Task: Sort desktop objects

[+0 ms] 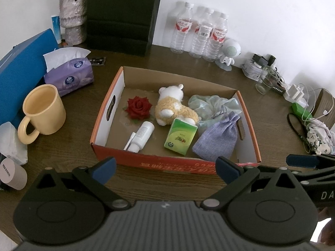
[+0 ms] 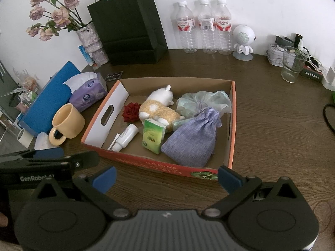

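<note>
Mostly done, I'd say — the cardboard box [image 1: 108,96] already holds a red rose [image 1: 139,107], plush sheep [image 1: 174,106], white spray bottle [image 1: 142,135], green tissue pack [image 1: 181,139], purple pouch [image 1: 216,141] and a pale green fabric bundle [image 1: 209,104]. Left gripper [image 1: 165,168] and right gripper [image 2: 166,176] both hover in front of the box, jaws spread wide, empty. Still out on the desk [image 2: 272,125]: yellow mug [image 1: 43,109], purple tissue box [image 1: 70,73] — possibly next.

rose [image 1: 139,107] red | pouch [image 1: 216,139] lilac | tissue pack [image 1: 180,139] green | mug [image 1: 43,109] yellow
</note>
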Motion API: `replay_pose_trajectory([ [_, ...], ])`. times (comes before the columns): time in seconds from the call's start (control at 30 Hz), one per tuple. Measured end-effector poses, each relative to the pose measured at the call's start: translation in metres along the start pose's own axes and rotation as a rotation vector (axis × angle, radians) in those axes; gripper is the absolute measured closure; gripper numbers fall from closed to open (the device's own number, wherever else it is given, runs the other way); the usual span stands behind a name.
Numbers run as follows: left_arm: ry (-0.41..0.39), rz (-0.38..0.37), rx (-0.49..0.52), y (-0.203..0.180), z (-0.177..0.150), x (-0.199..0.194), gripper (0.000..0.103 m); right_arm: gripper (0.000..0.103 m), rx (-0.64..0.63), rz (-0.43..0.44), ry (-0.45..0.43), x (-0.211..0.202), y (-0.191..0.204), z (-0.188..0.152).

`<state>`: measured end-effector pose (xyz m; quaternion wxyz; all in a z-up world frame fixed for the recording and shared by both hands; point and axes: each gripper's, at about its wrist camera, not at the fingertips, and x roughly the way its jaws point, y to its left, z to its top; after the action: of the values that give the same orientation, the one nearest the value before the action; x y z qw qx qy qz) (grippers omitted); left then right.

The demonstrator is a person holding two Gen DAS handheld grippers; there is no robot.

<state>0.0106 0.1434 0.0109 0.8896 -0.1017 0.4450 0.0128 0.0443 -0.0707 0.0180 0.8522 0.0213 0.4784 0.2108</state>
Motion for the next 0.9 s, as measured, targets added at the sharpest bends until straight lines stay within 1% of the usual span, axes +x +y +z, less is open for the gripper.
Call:
replay_pose_trajectory([
  [0.9,0.003,-0.001,0.005,0.0008,-0.0019,0.0005,0.0,0.0,0.001,0.002,0.006,0.0009,0.0004,-0.0018],
])
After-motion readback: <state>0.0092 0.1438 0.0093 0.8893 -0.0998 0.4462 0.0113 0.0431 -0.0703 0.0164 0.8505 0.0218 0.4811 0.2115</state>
